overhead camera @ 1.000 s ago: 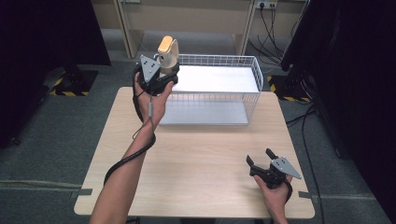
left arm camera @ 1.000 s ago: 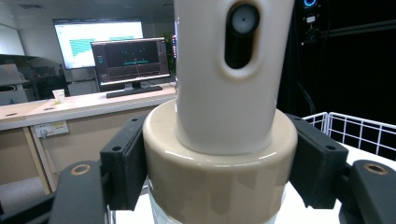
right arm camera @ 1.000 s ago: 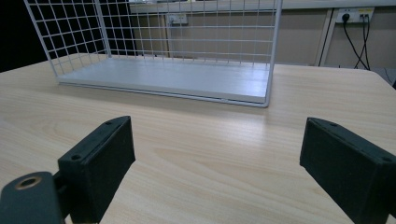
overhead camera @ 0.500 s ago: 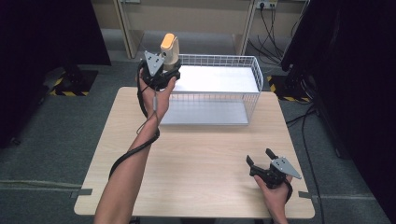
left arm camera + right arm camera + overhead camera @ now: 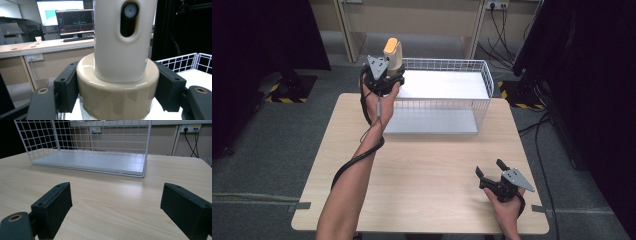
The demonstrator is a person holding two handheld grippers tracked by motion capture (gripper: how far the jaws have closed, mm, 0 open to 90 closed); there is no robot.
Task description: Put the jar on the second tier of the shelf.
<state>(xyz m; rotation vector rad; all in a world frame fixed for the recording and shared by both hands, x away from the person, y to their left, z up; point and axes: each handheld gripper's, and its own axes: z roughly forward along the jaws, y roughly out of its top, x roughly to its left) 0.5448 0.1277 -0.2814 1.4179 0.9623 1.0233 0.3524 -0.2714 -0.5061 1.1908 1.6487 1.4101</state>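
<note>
We see no readable writing — our left gripper (image 5: pixel 387 75) pinches a cream bottle (image 5: pixel 120 75) above the wire basket's (image 5: pixel 482 107) left rim; right gripper (image 5: pixel 494 175), spread, rests on open table (image 5: pixel 422 175).

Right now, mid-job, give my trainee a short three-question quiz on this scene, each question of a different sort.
1. True or false: the left hand-held gripper is shut on the cream bottle.
2. Multiple choice: where is the right hand-held gripper? A) inside the wire basket B) low over the table near its front right corner C) on the floor.
3. Fill in: the right hand-held gripper's jaws are ____ with nothing between them.

Key:
1. True. In the left gripper view both jaws press the bottle's wide collar.
2. B.
3. Open. The right gripper view shows bare tabletop between them.
</note>
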